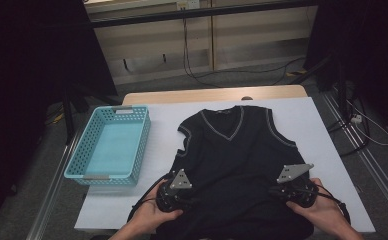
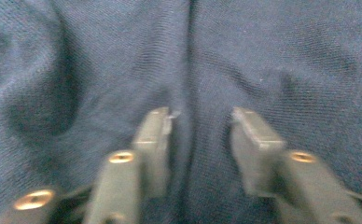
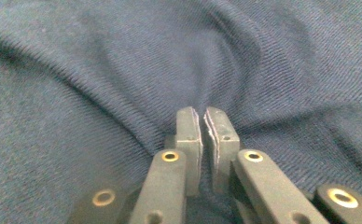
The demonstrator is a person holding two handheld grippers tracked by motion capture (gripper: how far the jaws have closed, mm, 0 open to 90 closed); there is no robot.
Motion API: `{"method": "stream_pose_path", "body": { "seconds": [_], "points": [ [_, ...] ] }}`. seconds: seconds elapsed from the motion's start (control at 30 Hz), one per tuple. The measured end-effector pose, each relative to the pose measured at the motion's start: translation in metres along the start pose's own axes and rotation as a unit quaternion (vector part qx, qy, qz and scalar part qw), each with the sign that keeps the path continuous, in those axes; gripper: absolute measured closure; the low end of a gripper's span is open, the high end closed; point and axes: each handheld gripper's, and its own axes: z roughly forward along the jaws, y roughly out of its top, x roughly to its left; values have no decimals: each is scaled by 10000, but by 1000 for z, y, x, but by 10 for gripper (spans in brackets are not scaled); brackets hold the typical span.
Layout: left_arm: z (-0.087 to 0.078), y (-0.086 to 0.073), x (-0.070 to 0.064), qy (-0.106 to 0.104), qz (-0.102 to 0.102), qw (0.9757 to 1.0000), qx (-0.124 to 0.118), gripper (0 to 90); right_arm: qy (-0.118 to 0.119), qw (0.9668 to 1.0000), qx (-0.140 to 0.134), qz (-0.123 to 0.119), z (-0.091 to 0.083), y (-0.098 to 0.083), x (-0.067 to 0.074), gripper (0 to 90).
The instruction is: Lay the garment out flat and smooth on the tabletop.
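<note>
Dark sleeveless V-neck vest [image 1: 234, 160] lay flat on the white table cover [image 1: 327, 150], hem toward the person. Right gripper [image 3: 202, 119] pinched shut on a fold of knit at its tips; left gripper [image 2: 200, 121] stood apart, a ridge of cloth between the pads, unclamped. Likely uneven lift, left side slipping free or bunching. Left of the left gripper, an empty turquoise basket [image 1: 109, 145]; beyond, grey floor, cables [image 1: 197, 75], wooden panels.
</note>
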Motion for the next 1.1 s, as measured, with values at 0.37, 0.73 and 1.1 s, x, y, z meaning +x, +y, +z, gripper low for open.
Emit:
{"method": "stream_pose_path", "body": {
  "seconds": [0.37, 0.73, 1.1],
  "points": [
    [-4, -3, -2, -182, 59, 9998, 32, 571, 448, 9989, 12, -160, -14, -14, 27, 860],
    [-24, -19, -17, -336, -80, 9992, 186, 846, 712, 9967, 52, -381, -19, -14, 41, 857],
    [-41, -27, -19, -488, -366, 9980, -145, 639, 672, 9970, -264, -267, -29, -17, 48, 606]
  ]
}}
